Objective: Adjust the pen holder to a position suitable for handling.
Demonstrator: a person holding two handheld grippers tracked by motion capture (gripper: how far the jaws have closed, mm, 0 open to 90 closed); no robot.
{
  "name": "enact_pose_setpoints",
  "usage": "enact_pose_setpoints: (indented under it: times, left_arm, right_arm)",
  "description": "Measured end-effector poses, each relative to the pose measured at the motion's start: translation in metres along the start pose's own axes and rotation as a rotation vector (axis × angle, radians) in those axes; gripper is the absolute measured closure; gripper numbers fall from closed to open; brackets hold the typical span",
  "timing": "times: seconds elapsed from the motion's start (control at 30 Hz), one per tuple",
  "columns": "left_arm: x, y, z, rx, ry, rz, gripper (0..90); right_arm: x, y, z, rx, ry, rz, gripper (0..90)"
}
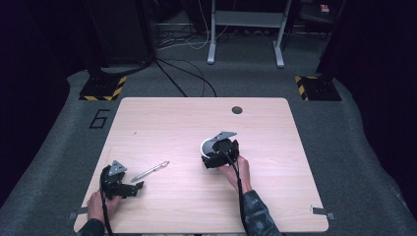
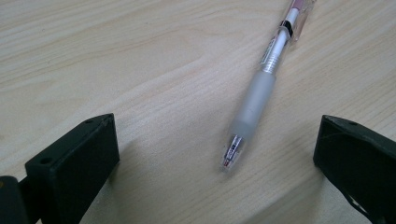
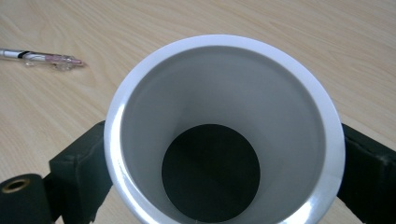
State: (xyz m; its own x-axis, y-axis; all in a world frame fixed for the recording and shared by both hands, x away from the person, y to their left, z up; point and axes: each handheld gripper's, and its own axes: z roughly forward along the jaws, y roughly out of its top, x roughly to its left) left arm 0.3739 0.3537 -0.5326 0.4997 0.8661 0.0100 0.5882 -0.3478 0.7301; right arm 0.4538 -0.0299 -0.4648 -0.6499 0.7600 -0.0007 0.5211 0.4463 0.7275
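One white cup (image 3: pixel 224 126) with nothing in it above its dark bottom, clamped between the right gripper (image 1: pixel 220 153) jaws mid-table, left gripper (image 2: pixel 217 158) spread wide and holding nothing, pen (image 2: pixel 261 88) tip lying between its jaws, wooden table (image 1: pixel 172 118)

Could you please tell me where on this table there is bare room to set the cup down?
The light wooden table is bare across its far half, from the left edge to the dark round hole, and along the right side. It is crowded near the front left, where the clear plastic pen lies by the left gripper. The right gripper flanks the white cup.
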Motion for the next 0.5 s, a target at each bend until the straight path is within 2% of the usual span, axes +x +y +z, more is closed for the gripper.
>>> enact_pose_setpoints:
  times: [0.07,0.1,0.17,0.2,0.23,0.33,0.4,0.5]
  left_arm:
    - [0.000,0.000,0.000,0.000,0.000,0.000,0.2]
    - [0.000,0.000,0.000,0.000,0.000,0.000,0.2]
    - [0.000,0.000,0.000,0.000,0.000,0.000,0.2]
    - [0.000,0.000,0.000,0.000,0.000,0.000,0.2]
    - [0.000,0.000,0.000,0.000,0.000,0.000,0.2]
    - [0.000,0.000,0.000,0.000,0.000,0.000,0.2]
    - [0.000,0.000,0.000,0.000,0.000,0.000,0.2]
    - [0.000,0.000,0.000,0.000,0.000,0.000,0.2]
  right_arm:
    - [0.002,0.000,0.001,-0.008,0.006,-0.013,5.9]
    - [0.005,0.001,0.001,0.006,0.009,0.003,5.9]
    - [0.005,0.001,0.001,0.004,0.013,-0.008,5.8]
    - [0.007,0.001,0.001,0.005,0.013,0.001,5.7]
    - [0.006,0.001,0.001,0.002,0.016,-0.016,5.6]
    - [0.006,0.001,0.001,-0.002,0.018,-0.006,4.5]
    - [0.004,0.001,-0.002,-0.019,0.036,0.000,0.0]
    - [0.001,-0.001,-0.013,-0.041,0.043,0.005,0.0]
